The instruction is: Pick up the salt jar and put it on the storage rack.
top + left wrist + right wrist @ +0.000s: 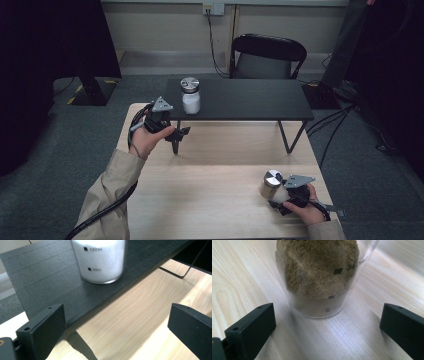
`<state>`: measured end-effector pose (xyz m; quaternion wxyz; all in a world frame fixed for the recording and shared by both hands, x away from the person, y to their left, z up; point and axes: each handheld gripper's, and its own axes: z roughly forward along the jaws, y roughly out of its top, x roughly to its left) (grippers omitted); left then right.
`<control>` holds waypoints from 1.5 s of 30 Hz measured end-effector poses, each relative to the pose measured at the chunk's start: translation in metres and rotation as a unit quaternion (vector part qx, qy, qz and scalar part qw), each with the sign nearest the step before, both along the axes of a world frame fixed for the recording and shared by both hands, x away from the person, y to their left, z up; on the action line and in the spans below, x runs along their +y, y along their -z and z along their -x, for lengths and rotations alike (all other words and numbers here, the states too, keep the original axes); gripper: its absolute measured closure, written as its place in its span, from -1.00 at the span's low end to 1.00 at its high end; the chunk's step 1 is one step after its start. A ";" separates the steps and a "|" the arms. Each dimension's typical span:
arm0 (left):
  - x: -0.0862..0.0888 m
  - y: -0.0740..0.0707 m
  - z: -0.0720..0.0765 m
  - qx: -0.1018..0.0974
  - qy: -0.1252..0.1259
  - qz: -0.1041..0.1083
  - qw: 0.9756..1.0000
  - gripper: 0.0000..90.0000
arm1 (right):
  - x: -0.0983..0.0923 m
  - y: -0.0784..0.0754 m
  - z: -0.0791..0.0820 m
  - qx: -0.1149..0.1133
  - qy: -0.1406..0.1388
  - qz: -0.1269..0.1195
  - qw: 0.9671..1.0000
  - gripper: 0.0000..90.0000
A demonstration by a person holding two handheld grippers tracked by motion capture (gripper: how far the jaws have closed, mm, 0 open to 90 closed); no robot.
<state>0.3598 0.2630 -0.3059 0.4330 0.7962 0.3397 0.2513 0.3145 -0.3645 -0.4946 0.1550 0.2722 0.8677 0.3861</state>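
Observation:
A clear jar of white powder [190, 96] with a metal lid stands on the left end of a low black shelf [250, 100]. The white jar [101, 261] sits just beyond my left gripper [115, 327], whose jaws are open and empty above the wooden table. In the high view my left gripper [176, 136] hovers in front of the shelf's left edge. A second jar holding brown powder [271, 184] stands near the table's front right. My right gripper [328, 325] is open right before that brown jar [319, 277], jaws either side and apart from it. The right gripper [282, 199] is held low.
The light wooden table [215, 195] carries the black shelf on thin metal legs [290, 140]. A black chair [267, 55] stands behind the shelf. Cables and a dark stand base [92, 92] lie on the grey floor.

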 end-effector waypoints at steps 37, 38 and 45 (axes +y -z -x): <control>0.023 0.076 0.044 0.027 0.041 0.008 0.999 -0.97 | 0.000 0.000 0.001 0.000 0.002 0.000 1.000 -1.00; 0.023 0.079 0.045 0.027 0.039 0.008 0.999 -0.97 | 0.000 0.000 0.001 0.000 0.002 0.000 1.000 -1.00; 0.029 0.090 0.050 0.035 0.034 0.012 0.999 -0.97 | 0.000 0.000 0.001 0.000 0.002 0.000 1.000 -1.00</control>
